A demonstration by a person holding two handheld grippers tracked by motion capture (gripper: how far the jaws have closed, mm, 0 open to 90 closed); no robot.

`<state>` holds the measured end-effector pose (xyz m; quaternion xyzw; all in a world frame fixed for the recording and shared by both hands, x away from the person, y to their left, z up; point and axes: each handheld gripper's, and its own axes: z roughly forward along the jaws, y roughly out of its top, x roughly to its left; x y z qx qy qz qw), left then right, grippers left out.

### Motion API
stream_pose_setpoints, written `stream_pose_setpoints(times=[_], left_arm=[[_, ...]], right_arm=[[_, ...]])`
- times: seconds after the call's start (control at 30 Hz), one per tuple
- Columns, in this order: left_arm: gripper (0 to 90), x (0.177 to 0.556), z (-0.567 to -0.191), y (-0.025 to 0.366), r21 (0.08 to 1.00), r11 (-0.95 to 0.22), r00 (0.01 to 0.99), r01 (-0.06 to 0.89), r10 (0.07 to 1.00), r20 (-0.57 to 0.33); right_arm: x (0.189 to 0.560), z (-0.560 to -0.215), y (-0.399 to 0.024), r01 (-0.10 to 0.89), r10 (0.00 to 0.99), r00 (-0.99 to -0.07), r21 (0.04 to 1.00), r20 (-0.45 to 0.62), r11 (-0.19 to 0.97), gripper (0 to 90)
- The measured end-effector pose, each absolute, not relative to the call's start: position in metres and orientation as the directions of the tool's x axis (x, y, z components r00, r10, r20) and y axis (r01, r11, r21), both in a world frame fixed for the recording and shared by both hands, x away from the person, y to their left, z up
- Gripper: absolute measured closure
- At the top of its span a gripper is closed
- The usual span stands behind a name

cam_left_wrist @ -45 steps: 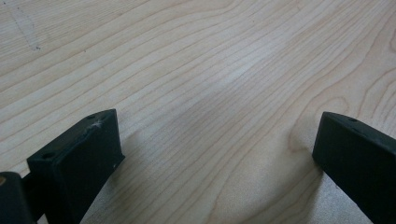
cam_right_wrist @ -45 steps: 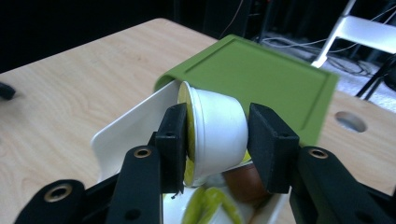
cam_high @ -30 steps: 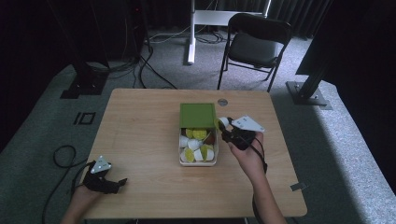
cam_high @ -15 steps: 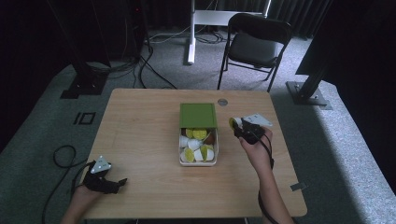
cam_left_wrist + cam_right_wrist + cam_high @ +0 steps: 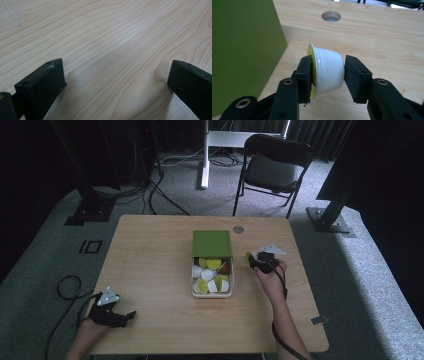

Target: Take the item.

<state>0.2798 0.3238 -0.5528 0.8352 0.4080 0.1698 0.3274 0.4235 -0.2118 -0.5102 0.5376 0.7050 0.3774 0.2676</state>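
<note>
A white box with several white and yellow-green capsules stands mid-table, its green lid slid back over the far half. Just right of the box, my right gripper is shut on one capsule. In the right gripper view the jaws clamp that white cup on its side, yellow-green foil against the left jaw, low over the wood beside the green lid. My left gripper rests at the table's front left, open over bare wood.
A round cable hole lies in the table behind the box, and it appears beyond the capsule in the right gripper view. A black chair and stand legs sit on the floor past the far edge.
My right gripper has carried the capsule a little to the right, away from the box, and slightly toward the person. The left gripper has stayed put.
</note>
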Motion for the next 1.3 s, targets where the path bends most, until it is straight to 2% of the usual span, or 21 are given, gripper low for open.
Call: stream_pose_setpoints(times=[0.1,0.3,0.7,1.0,1.23,1.3], left_arm=[[2.1,0.28,-0.553,0.324,0.685,-0.453,0.609,0.57,0.793,0.016],[2.1,0.28,-0.553,0.324,0.685,-0.453,0.609,0.57,0.793,0.016],[2.1,0.28,-0.553,0.324,0.685,-0.453,0.61,0.57,0.793,0.017],[2.1,0.28,-0.553,0.324,0.685,-0.453,0.609,0.57,0.793,0.017],[2.1,0.28,-0.553,0.324,0.685,-0.453,0.609,0.57,0.793,0.017],[2.1,0.28,-0.553,0.324,0.685,-0.453,0.61,0.57,0.793,0.017]], right_arm=[[0.432,-0.518,-0.209,0.571,0.961,-0.277,0.807,0.016,0.151,58.9],[0.444,-0.524,-0.206,0.59,0.963,-0.262,0.801,0.069,0.103,58.8],[0.45,-0.536,-0.202,0.625,0.962,-0.266,0.77,0.057,0.127,58.4],[0.452,-0.534,-0.206,0.645,0.965,-0.259,0.752,0.043,0.139,57.0],[0.45,-0.527,-0.212,0.63,0.965,-0.252,0.769,0.068,0.111,51.2],[0.447,-0.523,-0.216,0.621,0.963,-0.262,0.776,0.067,0.114,46.4]])
